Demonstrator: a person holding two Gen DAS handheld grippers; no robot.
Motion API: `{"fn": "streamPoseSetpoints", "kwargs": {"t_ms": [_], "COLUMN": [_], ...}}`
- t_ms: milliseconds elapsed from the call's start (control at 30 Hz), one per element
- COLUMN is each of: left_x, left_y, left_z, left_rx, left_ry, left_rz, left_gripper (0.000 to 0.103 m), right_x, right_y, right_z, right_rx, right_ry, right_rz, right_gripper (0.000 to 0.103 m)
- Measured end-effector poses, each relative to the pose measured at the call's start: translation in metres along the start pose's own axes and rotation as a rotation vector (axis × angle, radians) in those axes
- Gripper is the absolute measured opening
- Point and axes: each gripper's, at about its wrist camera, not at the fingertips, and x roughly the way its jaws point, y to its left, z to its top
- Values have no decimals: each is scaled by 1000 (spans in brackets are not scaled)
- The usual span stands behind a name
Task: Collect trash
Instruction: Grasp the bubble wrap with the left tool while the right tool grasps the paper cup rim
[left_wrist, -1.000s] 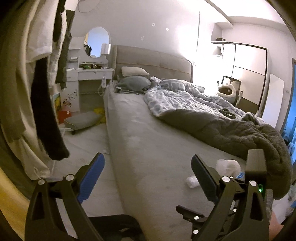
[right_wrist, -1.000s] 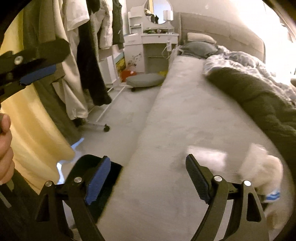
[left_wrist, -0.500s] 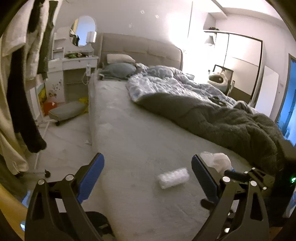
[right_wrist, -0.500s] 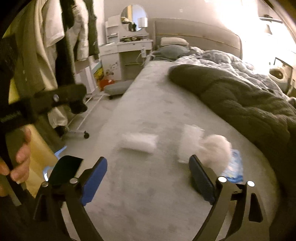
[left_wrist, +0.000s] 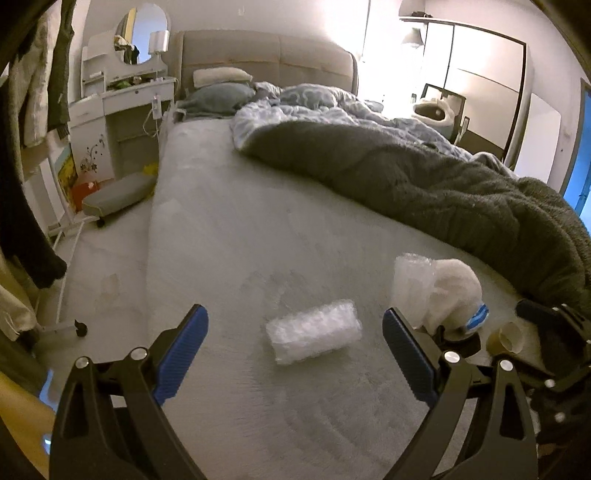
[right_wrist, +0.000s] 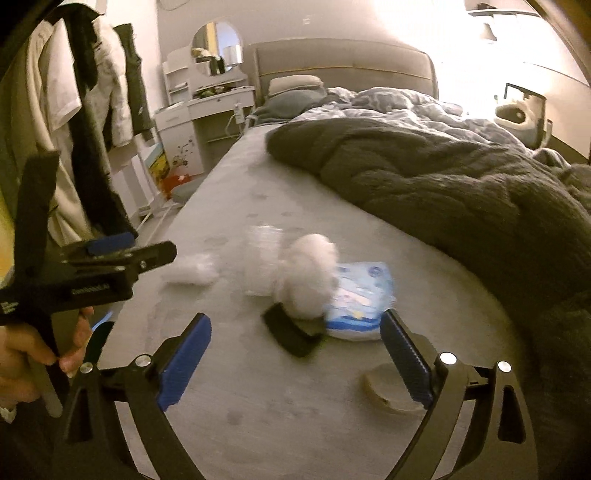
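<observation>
Both grippers hang spread wide above the bed, touching nothing. The left gripper frames a bubble-wrap roll lying on the sheet; the right gripper frames a white wad beside a blue packet.

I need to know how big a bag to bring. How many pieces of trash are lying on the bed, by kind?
Bubble wrap: 2, a roll and a loose sheet
White fluffy wad: 1
Blue and white packet: 1
Paper cup: 1
Flat black piece: 1
Total: 6
</observation>
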Motion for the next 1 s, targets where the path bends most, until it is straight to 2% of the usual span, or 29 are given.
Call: {"fn": "streamPoseSetpoints", "kwargs": {"t_ms": [200, 500, 767, 867, 933, 1000], "left_x": [25, 50, 66, 64, 61, 58], "left_y": [-11, -15, -14, -12, -13, -15], "left_z": [0, 2, -2, -1, -1, 1], "left_rx": [26, 0, -12, -17, -12, -10], "left_ry": [37, 89, 137, 128, 118, 99], "left_rz": [17, 50, 66, 60, 53, 44], "left_gripper": [97, 96, 73, 69, 69, 69], "right_x": [-1, -3, 3, 4, 6, 9], "right_y": [-23, -60, -65, -67, -70, -72], "right_z": [-9, -29, -33, -33, -32, -33], "right_rx": [38, 91, 84, 98, 110, 129], "right_ry": [16, 45, 70, 69, 80, 98], "right_rz": [-27, -82, -82, -70, -66, -57], "right_gripper": [95, 95, 95, 95, 92, 83]}}
